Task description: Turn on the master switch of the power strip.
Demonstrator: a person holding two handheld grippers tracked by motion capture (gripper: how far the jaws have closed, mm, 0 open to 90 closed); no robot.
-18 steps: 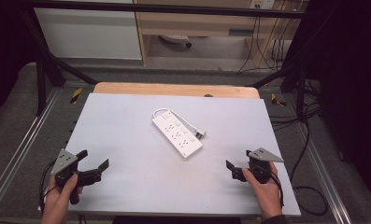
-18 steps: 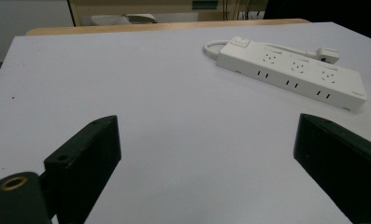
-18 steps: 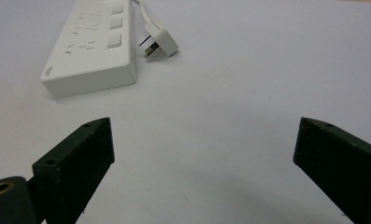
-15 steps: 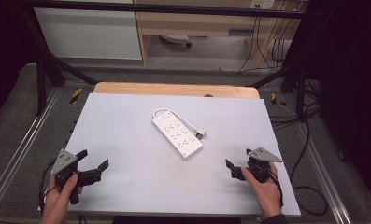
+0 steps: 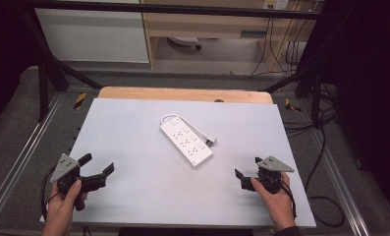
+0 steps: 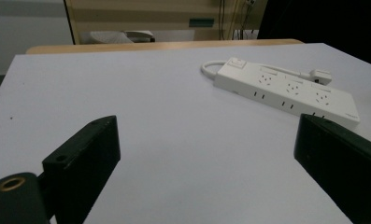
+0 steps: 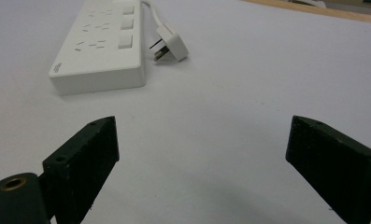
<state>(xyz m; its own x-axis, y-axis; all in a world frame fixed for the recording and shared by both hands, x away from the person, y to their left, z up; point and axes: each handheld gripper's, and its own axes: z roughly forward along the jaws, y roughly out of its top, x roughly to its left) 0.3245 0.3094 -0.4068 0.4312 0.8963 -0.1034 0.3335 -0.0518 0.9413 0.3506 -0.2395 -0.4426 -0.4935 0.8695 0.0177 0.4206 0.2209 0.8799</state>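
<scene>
- Lying near the middle of the table (image 5: 133, 128), the white power strip (image 5: 186, 140) runs its long axis diagonally, from far-left to near-right.
- Its plug (image 5: 210, 142) rests on the table just beside its right edge, on a short looped cord.
- The left gripper (image 5: 95, 169) sits near the left front corner, jaws spread wide, holding nothing.
- The right gripper (image 5: 248, 173) sits at the right front, jaws likewise spread and empty.
- The strip's near end points toward the right gripper, which looks the nearer of the two.
</scene>
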